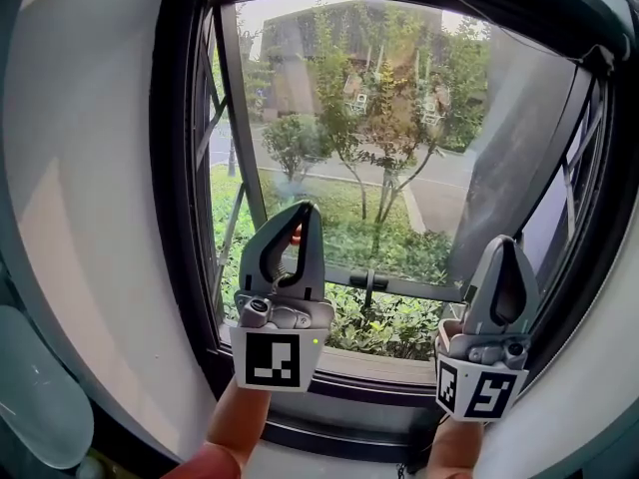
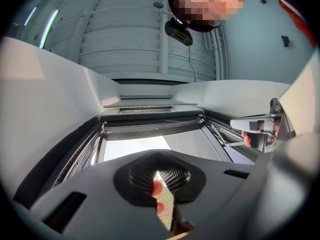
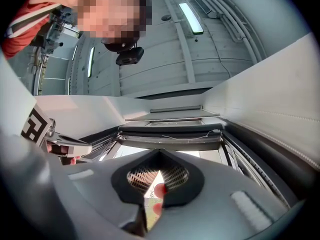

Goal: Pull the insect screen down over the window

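We face a window with a dark frame (image 1: 180, 168) set in smooth white wall (image 1: 90, 218). In the head view the left gripper (image 1: 305, 210) stands at 6 o'clock and the right gripper (image 1: 502, 240) at 4 o'clock. Both are matte grey, taper to a point, and point upward. Each has its jaws pressed together on nothing, their inner pads a fine dotted mesh. Each carries a cube with black-and-white square markers (image 1: 274, 360).

The insect screen (image 3: 170, 138) seems rolled up in a dark bar across the window's top, at 12 o'clock above both grippers, with a thin cord along it.

A grey translucent panel (image 1: 519, 148) slants at 2 o'clock. A dark rail (image 1: 399, 285) crosses low. Outside are leafy trees (image 1: 389, 98) and a road (image 1: 449, 178). Overhead is a ribbed grey ceiling (image 2: 135, 29).
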`<state>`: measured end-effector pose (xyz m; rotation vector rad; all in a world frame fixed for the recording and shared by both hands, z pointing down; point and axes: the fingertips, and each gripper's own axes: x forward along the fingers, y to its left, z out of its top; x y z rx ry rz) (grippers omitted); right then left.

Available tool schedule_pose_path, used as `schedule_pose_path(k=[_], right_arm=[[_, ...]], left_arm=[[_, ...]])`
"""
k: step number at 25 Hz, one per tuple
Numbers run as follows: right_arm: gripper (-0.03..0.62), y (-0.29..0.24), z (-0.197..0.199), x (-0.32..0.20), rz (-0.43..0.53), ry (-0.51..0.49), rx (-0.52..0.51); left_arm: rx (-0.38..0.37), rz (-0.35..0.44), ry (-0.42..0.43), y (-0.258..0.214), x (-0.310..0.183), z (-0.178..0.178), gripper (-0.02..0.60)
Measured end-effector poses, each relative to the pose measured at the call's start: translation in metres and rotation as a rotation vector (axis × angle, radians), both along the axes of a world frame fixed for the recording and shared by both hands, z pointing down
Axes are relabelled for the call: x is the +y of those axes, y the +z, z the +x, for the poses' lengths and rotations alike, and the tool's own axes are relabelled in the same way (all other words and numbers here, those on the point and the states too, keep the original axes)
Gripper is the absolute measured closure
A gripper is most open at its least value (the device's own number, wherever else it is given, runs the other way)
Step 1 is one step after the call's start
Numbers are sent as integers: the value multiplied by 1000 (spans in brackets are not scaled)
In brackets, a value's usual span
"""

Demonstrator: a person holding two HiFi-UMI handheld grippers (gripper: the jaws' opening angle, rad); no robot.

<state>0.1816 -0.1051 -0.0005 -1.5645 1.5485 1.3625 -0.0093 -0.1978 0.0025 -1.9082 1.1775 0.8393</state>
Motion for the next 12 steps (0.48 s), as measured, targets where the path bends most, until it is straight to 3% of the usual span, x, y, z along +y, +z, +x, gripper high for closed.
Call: schedule_pose_path(k=[12], right_arm=[[585,-50,-4,-2,63,1,41]], left_arm=[[-24,78,-22,-38,4,7,577]])
